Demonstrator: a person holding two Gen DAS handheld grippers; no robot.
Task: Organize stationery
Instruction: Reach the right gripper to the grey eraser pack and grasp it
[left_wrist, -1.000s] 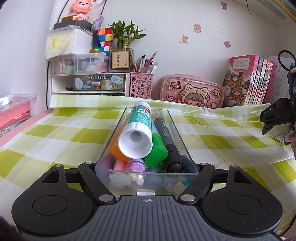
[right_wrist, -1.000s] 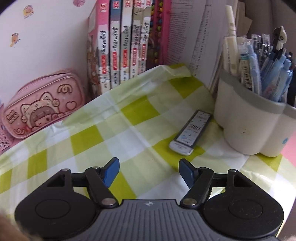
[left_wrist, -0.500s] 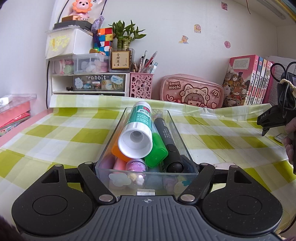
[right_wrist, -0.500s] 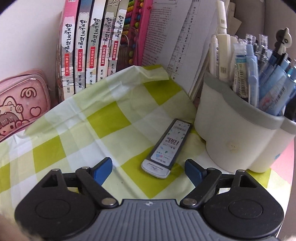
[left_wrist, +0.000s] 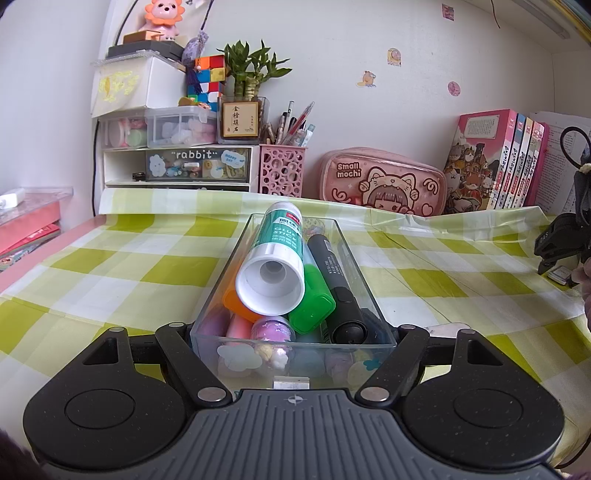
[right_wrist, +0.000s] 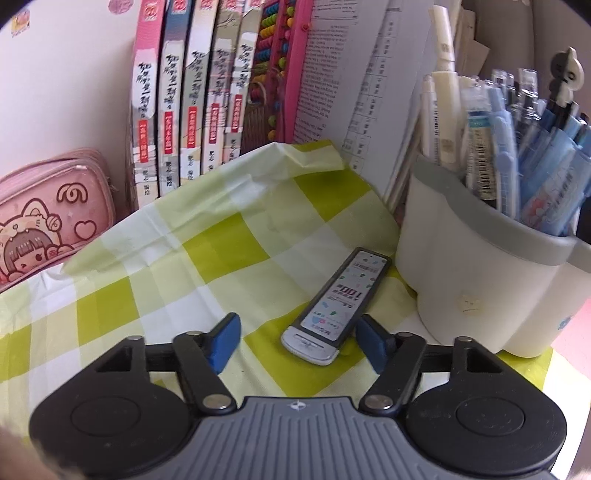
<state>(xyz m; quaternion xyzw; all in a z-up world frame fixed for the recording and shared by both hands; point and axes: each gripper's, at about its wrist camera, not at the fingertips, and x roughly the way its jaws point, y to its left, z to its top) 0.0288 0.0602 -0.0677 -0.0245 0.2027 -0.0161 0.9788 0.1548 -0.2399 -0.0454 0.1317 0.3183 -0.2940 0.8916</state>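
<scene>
Left gripper (left_wrist: 293, 334): jaws pressed against the two side walls of a clear plastic tray (left_wrist: 236, 254) at its near end, pinching it; the tray rests on the green-and-white checked tablecloth (left_wrist: 110, 266), long axis pointing away from the camera. Tray contents, nearest first: a pale purple round item (left_wrist: 273, 328) with star marks, pink pieces beside it, a black marker (left_wrist: 336, 288) along the right wall, a green marker (left_wrist: 314, 299) and an orange cap (left_wrist: 236, 301) under a white-and-green glue stick (left_wrist: 277, 258) lying tilted on top, base toward the camera. Beyond the tray, against the wall: a pink perforated pen cup (left_wrist: 282, 170), a pink "Small mochi" pencil case (left_wrist: 380, 184), a row of books (left_wrist: 506, 158); a drawer unit labelled "rabbit" (left_wrist: 195, 164) at far left. Right gripper (right_wrist: 297, 339): jaws spread wide, blue pads (right_wrist: 223, 341) low over the cloth, the near end of a flat slim case (right_wrist: 340, 295) with a printed label lying between them, nearer the right pad, whether touching it cannot be told. Just beside the case, to its right: a white-and-grey pen holder (right_wrist: 476, 273) packed with blue and white pens.
</scene>
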